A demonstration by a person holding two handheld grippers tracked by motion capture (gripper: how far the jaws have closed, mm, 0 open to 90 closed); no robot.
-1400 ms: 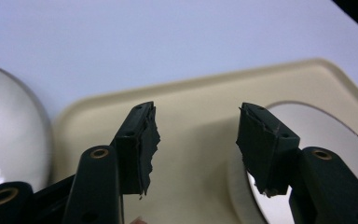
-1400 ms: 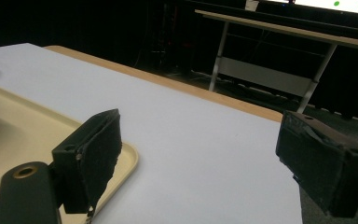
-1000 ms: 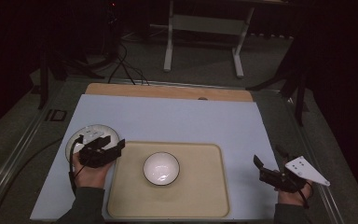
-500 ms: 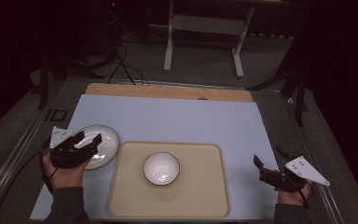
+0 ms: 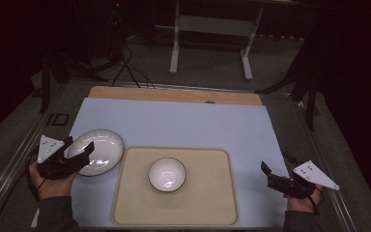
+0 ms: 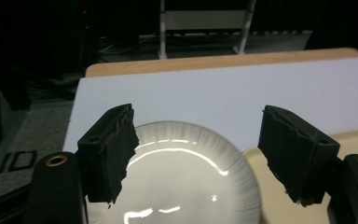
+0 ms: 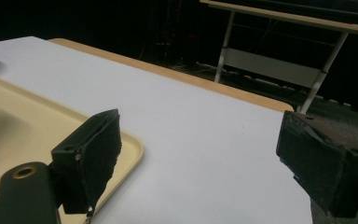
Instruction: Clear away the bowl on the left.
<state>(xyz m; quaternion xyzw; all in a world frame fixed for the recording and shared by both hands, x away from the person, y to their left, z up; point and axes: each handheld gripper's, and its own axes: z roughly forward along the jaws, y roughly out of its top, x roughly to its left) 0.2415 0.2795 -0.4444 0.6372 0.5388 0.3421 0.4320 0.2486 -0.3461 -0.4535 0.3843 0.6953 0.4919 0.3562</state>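
In the high view the left gripper (image 5: 78, 151) hangs over the near-left rim of the white plate (image 5: 99, 150), which lies on the pale blue mat (image 5: 183, 123) just beside the beige tray (image 5: 207, 193). A white bowl (image 5: 167, 174) sits on the tray. The right gripper (image 5: 269, 173) rests well apart, over the bare mat by the table's right edge.

In the left gripper view the jaws, which have just been opening, stand wide with the plate (image 6: 182, 182) below them, untouched.

In the right gripper view the jaws gape over the open mat (image 7: 200, 154), near the tray's corner (image 7: 133, 147).
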